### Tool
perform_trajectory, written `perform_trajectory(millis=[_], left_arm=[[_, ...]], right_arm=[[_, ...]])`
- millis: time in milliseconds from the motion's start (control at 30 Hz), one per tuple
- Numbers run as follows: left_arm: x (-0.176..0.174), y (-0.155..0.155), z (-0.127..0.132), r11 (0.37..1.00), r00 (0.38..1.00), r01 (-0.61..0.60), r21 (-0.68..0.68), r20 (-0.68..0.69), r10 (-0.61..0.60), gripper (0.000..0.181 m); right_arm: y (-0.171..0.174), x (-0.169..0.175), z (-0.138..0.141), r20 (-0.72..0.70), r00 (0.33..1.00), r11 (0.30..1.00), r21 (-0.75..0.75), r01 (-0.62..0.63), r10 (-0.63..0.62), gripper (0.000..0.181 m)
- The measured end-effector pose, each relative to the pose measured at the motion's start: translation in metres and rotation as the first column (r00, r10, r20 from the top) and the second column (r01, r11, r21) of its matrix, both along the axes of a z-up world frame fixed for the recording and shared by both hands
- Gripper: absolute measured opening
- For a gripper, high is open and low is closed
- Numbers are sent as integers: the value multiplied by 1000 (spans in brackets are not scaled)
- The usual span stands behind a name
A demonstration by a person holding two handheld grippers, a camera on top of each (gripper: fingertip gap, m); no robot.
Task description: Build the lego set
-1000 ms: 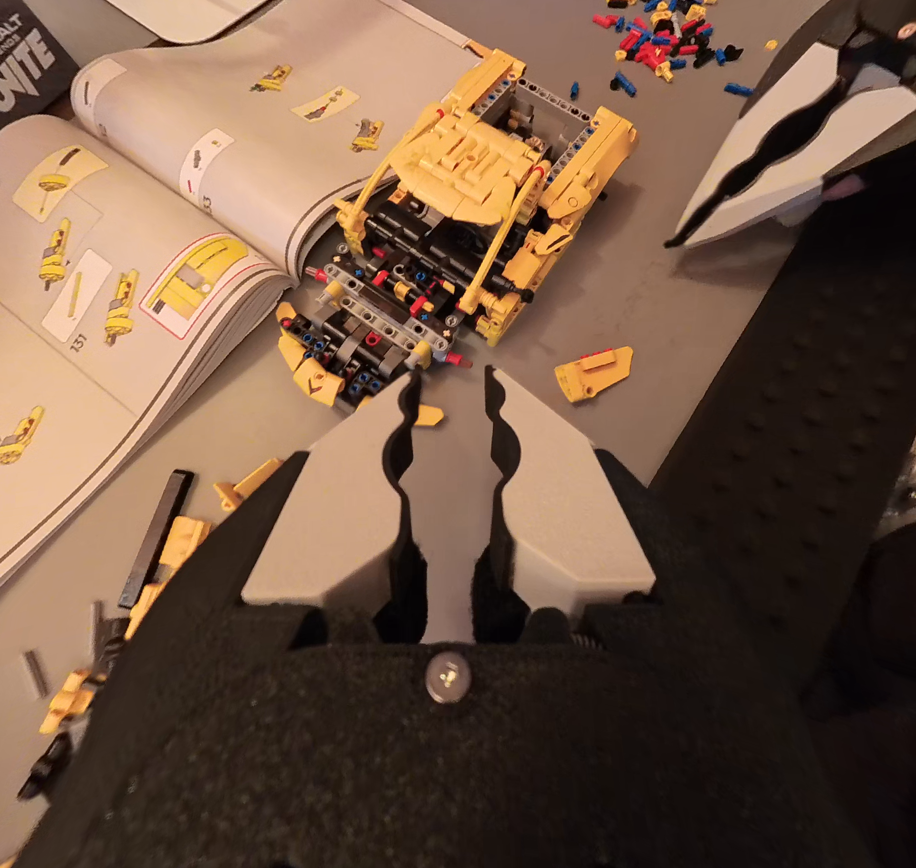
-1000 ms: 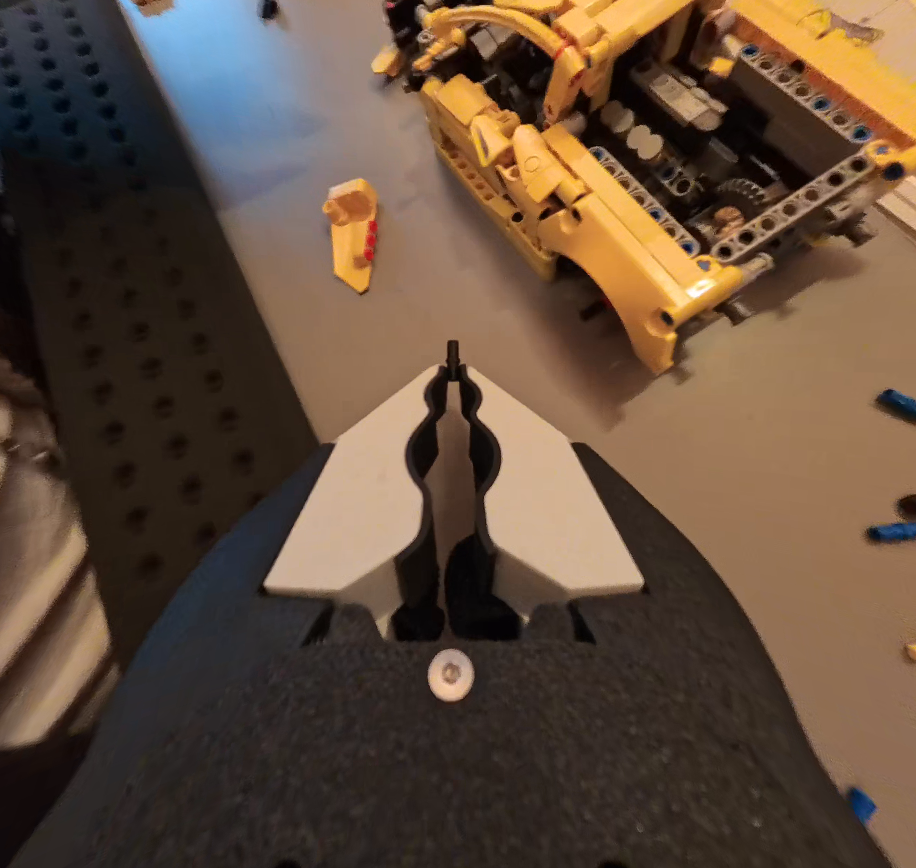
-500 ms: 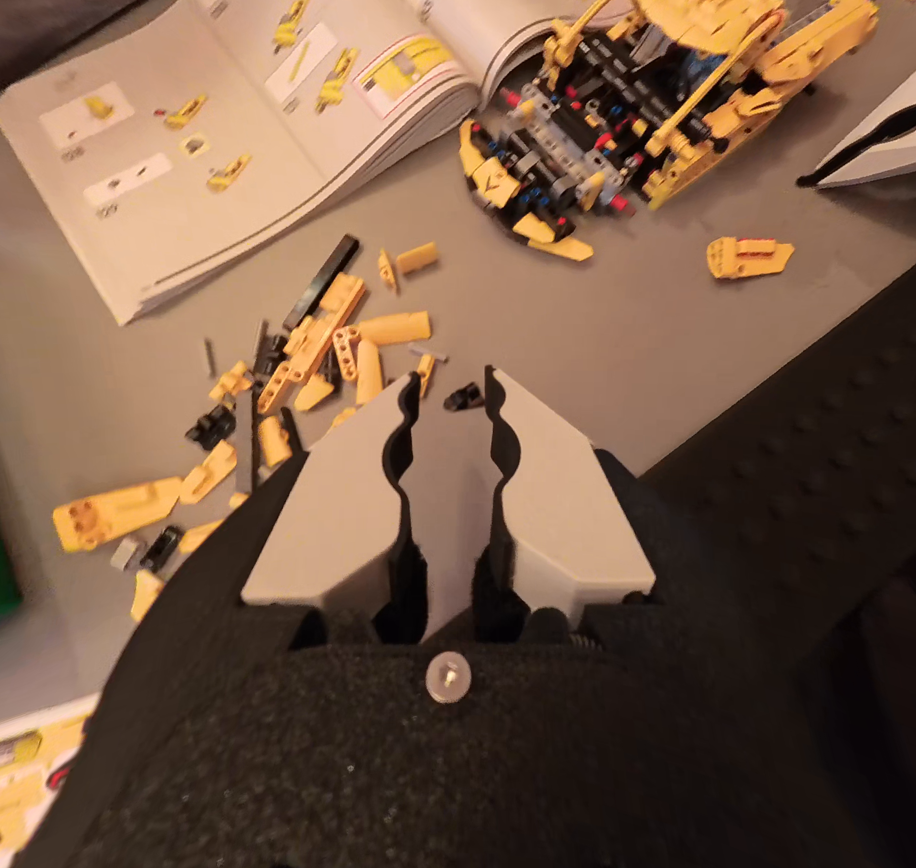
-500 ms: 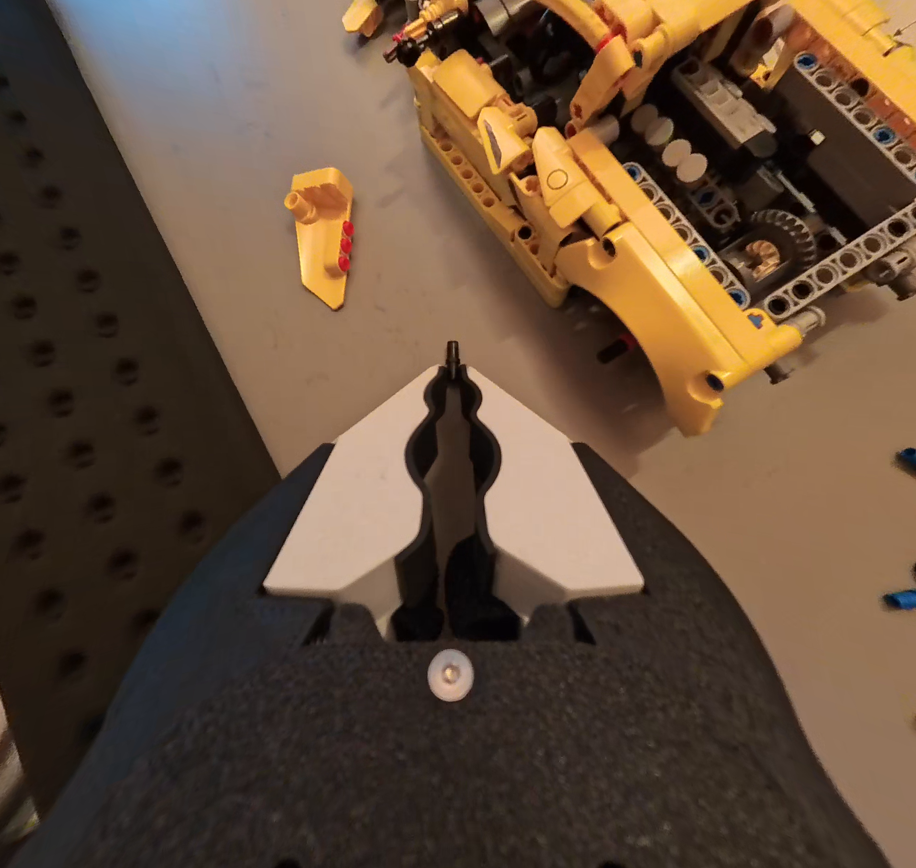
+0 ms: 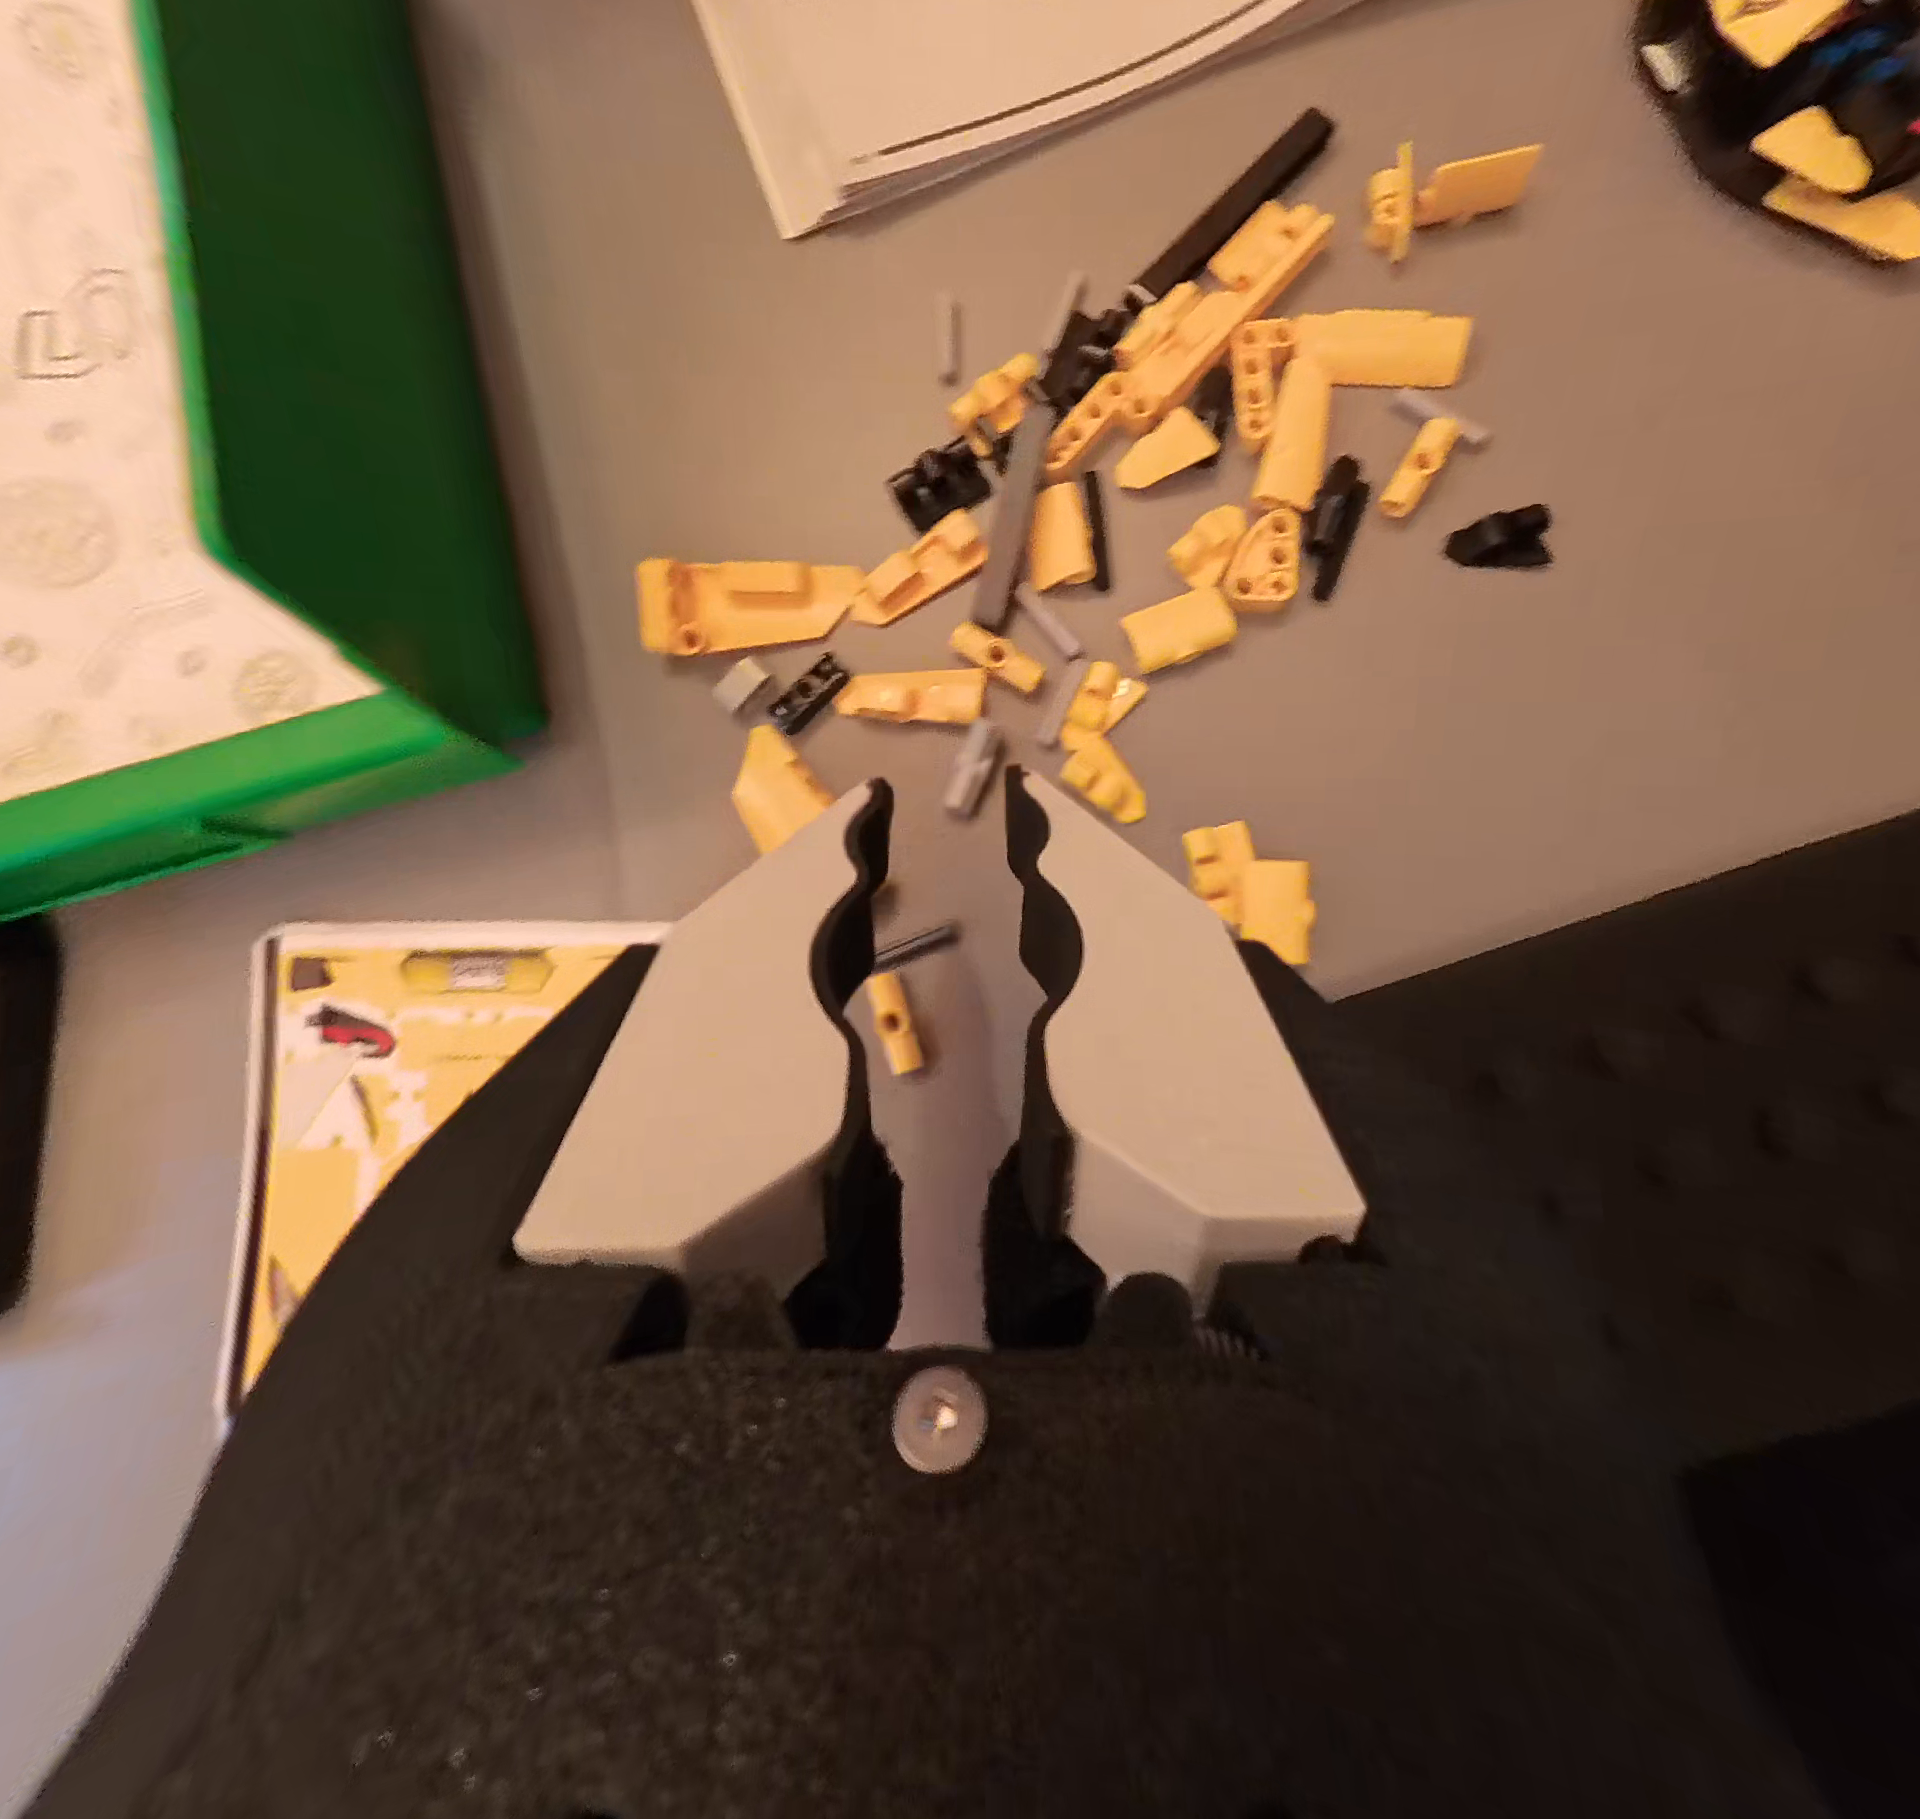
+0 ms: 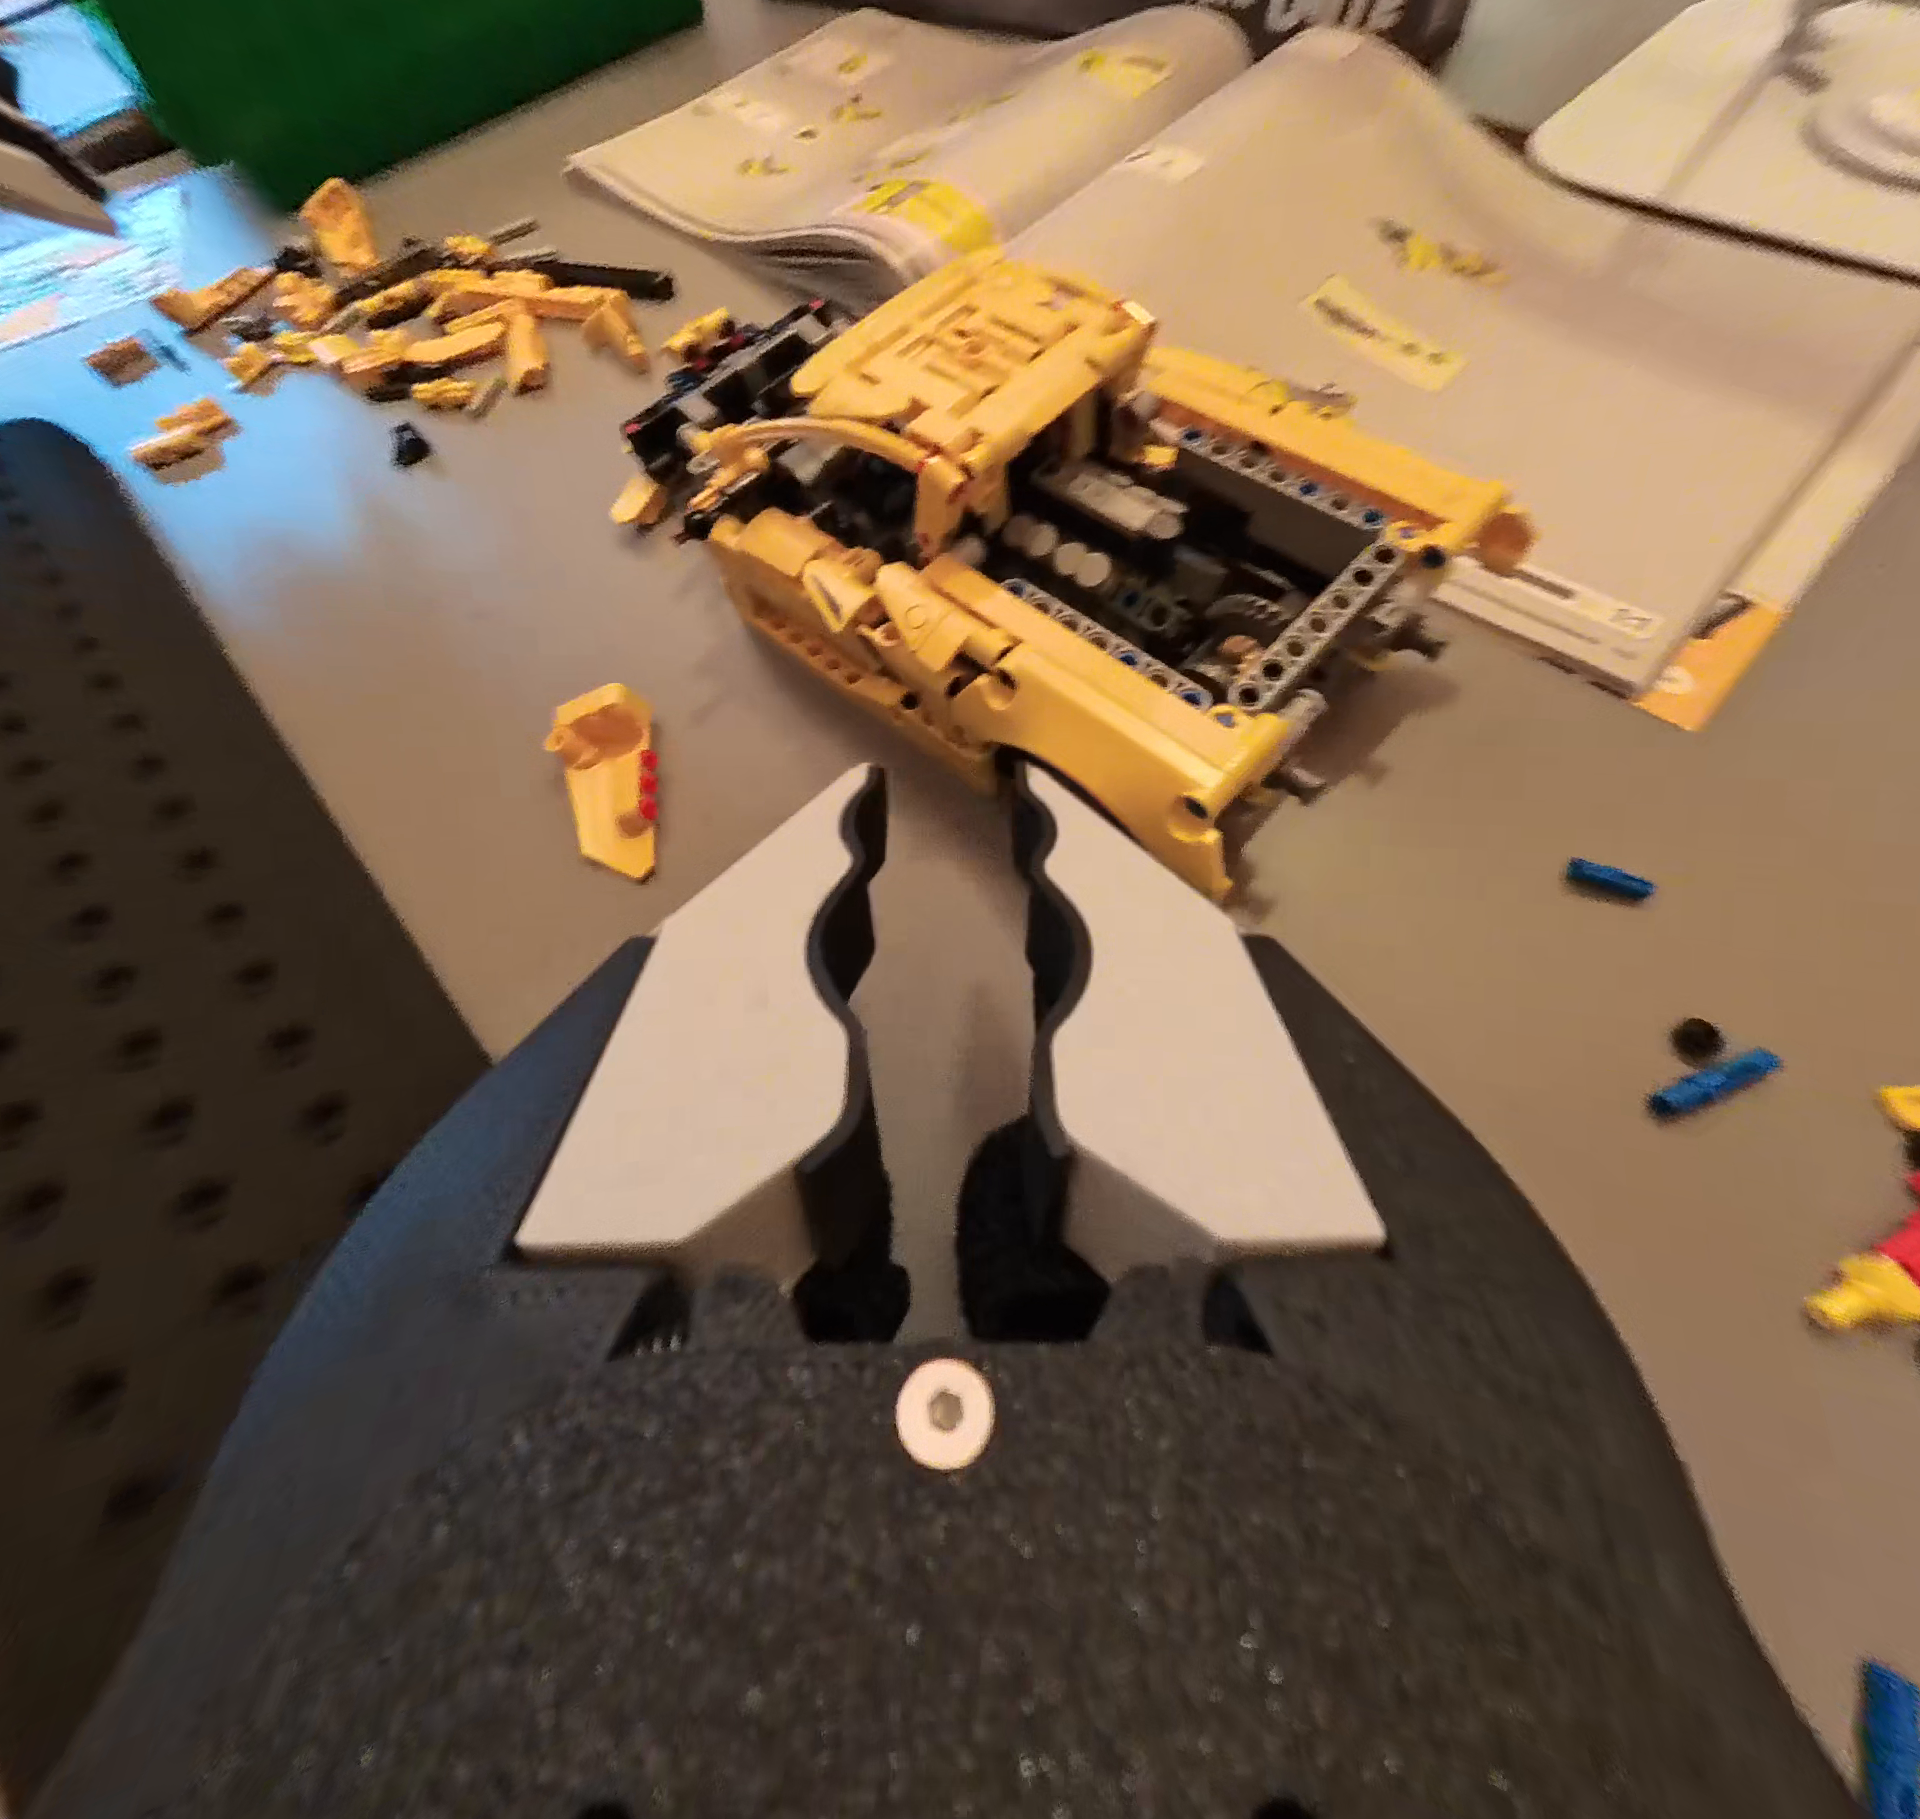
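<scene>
The part-built yellow and black lego car stands on the grey table. My right gripper is open and empty, its tips just short of the car's near side. A small yellow piece with red pins lies to its left. My left gripper is open and empty, above the near edge of a pile of loose yellow, black and grey pieces. A small grey piece lies at its tips, and a yellow pin shows between its fingers. The car's front is at the top right.
An open instruction booklet lies behind the car. A green box stands left of the pile and a sticker sheet lies below it. A black perforated mat runs along the table's near side. Blue pins lie right of the car. Spacing between my two grippers at the tips: around 45 cm.
My left gripper has swung left, from the car's front to over the loose pile. My right gripper, earlier shut on a small black pin, is now open without it and has tilted up.
</scene>
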State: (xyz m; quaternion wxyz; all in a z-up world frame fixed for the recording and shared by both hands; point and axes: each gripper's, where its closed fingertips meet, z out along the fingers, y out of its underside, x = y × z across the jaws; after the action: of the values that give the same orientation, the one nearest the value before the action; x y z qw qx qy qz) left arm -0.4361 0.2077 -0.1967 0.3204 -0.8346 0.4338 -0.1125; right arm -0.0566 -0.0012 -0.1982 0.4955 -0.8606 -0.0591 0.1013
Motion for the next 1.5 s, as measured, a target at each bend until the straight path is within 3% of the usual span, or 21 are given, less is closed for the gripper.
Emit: perform_trajectory(millis=[333,500,667,833,933,1000,1133,1300,1500], left_arm=[[-39,15,-10,997,997,-76,1,30,76,21],[18,18,1,997,976,78,-20,203,-73,21],[64,33,-17,974,965,222,-48,156,-212,20],[69,39,-40,958,963,268,-104,53,-264,13],[70,38,-40,952,956,293,-92,0,-294,7],[68,55,-28,971,971,236,-28,-36,-237,7],[71,99,8,998,999,44,40,17,-44,7],[61,114,-37,968,972,-157,-194,-207,116,8],[63,123,-49,959,948,-216,-183,-274,162,8]], right_arm=[[0,1,-5,124,992,1000,7,0,-1,18],[1,3,-7,124,992,1000,0,7,-7,15],[-1,5,-3,129,991,1000,20,16,-19,15],[-1,8,1,105,994,999,43,32,-36,14],[-2,9,3,82,996,998,52,31,-35,13],[-2,9,5,65,997,998,58,31,-35,13],[-2,10,6,31,999,997,65,29,-31,13],[-4,12,13,-8,999,995,98,33,-32,13],[-8,20,24,-41,997,985,157,68,-63,13]])
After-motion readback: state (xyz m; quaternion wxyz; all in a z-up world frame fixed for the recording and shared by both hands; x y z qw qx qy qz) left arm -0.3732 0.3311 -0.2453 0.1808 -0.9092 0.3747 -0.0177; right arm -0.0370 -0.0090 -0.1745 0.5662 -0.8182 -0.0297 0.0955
